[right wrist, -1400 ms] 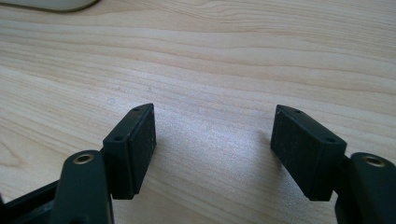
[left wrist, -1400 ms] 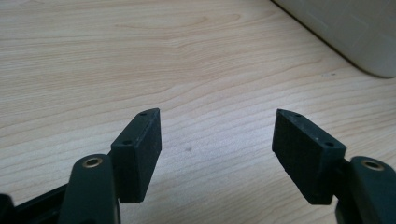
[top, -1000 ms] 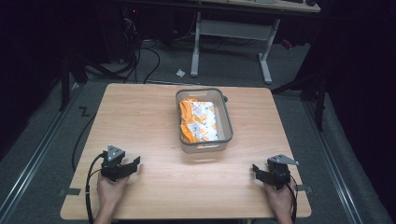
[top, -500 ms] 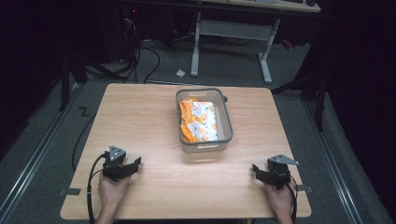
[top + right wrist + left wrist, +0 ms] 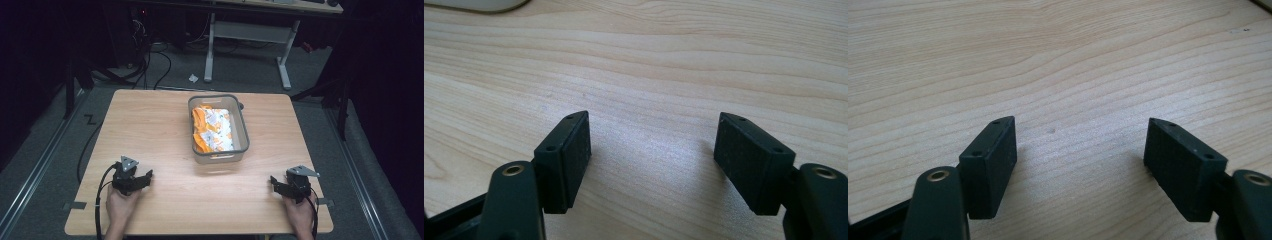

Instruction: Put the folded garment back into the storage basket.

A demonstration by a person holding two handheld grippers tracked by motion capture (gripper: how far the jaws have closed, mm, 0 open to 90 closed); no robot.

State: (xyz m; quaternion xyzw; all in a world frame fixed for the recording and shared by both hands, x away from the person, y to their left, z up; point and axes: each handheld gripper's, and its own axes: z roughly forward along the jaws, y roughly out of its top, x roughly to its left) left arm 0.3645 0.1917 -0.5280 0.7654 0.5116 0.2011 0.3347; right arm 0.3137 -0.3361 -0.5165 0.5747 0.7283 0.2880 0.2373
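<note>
Resting low on the wooden table (image 5: 150,130), both grippers were held with jaws spread
The left gripper (image 5: 146,178) and right gripper (image 5: 275,184) were set well apart, nothing gripped, a grey bin (image 5: 242,127) of orange-and-white packets (image 5: 212,130) placed between and beyond them

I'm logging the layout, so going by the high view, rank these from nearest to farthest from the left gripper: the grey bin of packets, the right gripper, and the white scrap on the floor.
From the left gripper:
1. Grey bin, mid-table, ahead and to its right.
2. Right gripper, at the table's near right corner.
3. White scrap, on the floor beyond the table's far edge.
</note>
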